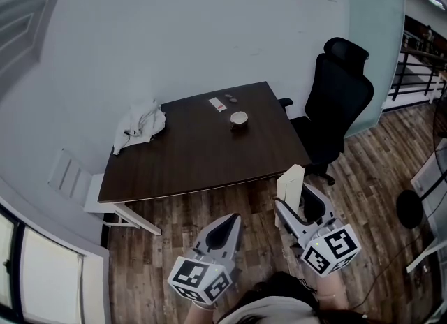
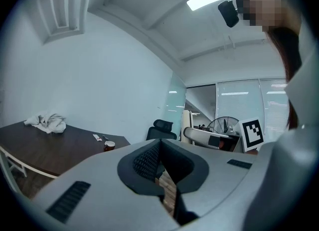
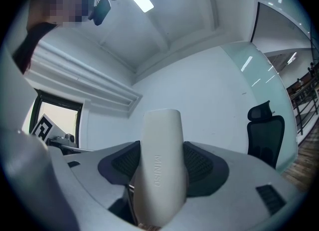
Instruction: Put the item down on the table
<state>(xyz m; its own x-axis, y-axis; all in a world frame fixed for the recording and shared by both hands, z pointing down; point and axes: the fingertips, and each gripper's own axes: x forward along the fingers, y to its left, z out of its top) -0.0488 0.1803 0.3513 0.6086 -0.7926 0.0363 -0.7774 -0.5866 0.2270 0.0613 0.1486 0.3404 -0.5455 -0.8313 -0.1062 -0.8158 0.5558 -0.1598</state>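
Note:
A cream-white oblong case (image 3: 160,160) with embossed lettering stands clamped between the jaws of my right gripper (image 3: 160,168). In the head view that white case (image 1: 289,184) sticks up from the right gripper (image 1: 293,200), held over the wood floor just short of the dark brown table (image 1: 188,155). My left gripper (image 1: 225,230) hovers to its left, also off the table. Its jaws are shut with nothing between them (image 2: 160,168).
On the table lie a crumpled white cloth (image 1: 142,126), a small cup (image 1: 239,118) and a white card with small dark items (image 1: 218,103). A black office chair (image 1: 339,99) stands at the table's right end. A white radiator (image 1: 70,174) is at the left.

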